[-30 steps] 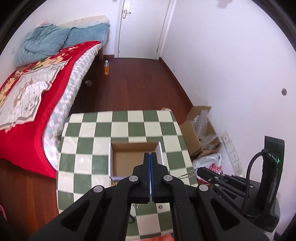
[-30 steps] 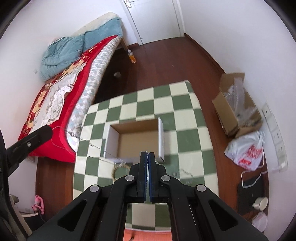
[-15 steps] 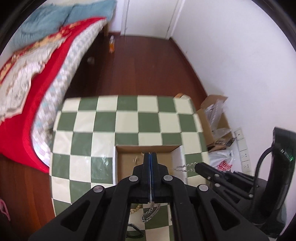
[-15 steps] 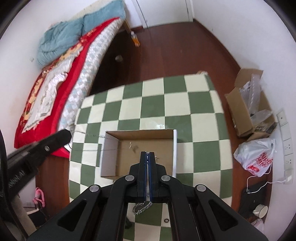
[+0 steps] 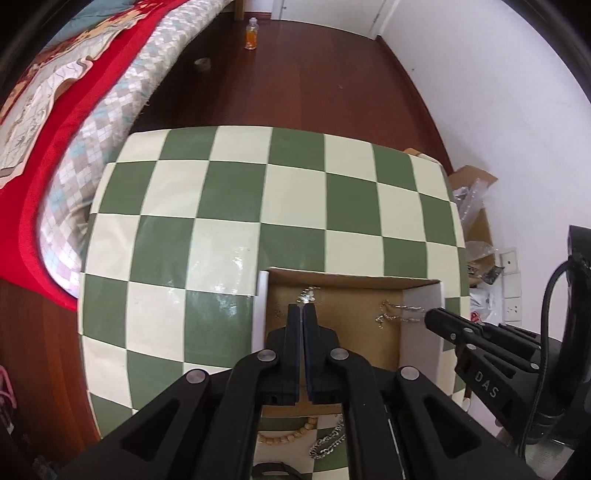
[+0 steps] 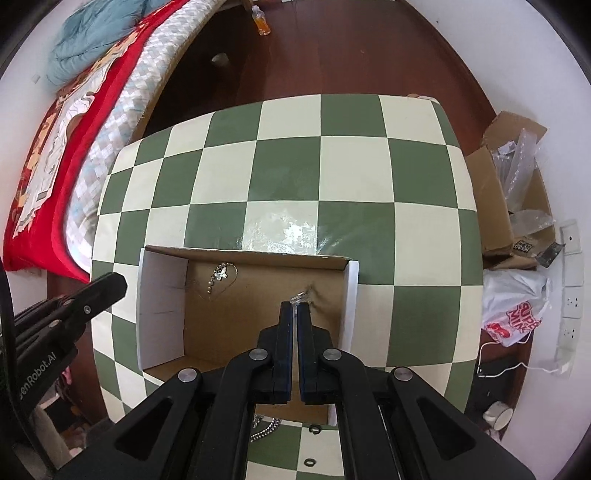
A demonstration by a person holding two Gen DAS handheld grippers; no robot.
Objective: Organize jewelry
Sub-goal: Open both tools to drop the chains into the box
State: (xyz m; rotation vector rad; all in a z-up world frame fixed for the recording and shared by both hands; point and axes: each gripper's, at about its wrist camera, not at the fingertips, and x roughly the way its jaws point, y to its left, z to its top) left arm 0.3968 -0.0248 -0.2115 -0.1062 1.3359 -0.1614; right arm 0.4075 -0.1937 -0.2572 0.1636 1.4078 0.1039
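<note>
both grippers have come down and forward since half a second ago, and their tips now sit low inside the box (image 6: 258,325) rather than above its near edge. the left gripper (image 5: 302,308) is pinched closed on one end of a thin silver necklace (image 5: 308,295), with a small beaded bit of chain showing just past its tips. the right gripper (image 6: 294,305) is closed too, nipping the other end of the necklace, a glint of chain poking out at its tips near the box's right wall. in the left view the right gripper's black tip reaches over that wall with two short strands of chain hanging from it onto the box floor. in the right view a beaded loop with a small charm lies on the floor at the far left corner, and a fine loop of chain trails beside it.

the box is open-topped, brown inside with white side walls, and stands on the near half of the checkered table (image 6: 288,166). in front of the box, partly hidden by the grippers, lie a wooden bead bracelet (image 5: 291,435), a heavier silver chain (image 5: 328,445) and two small dark rings (image 6: 309,462). beyond the table are a bed (image 6: 74,122) with a red cover, a small bottle (image 5: 251,34) on the wood floor, and a cardboard carton (image 6: 517,192) by the wall.
</note>
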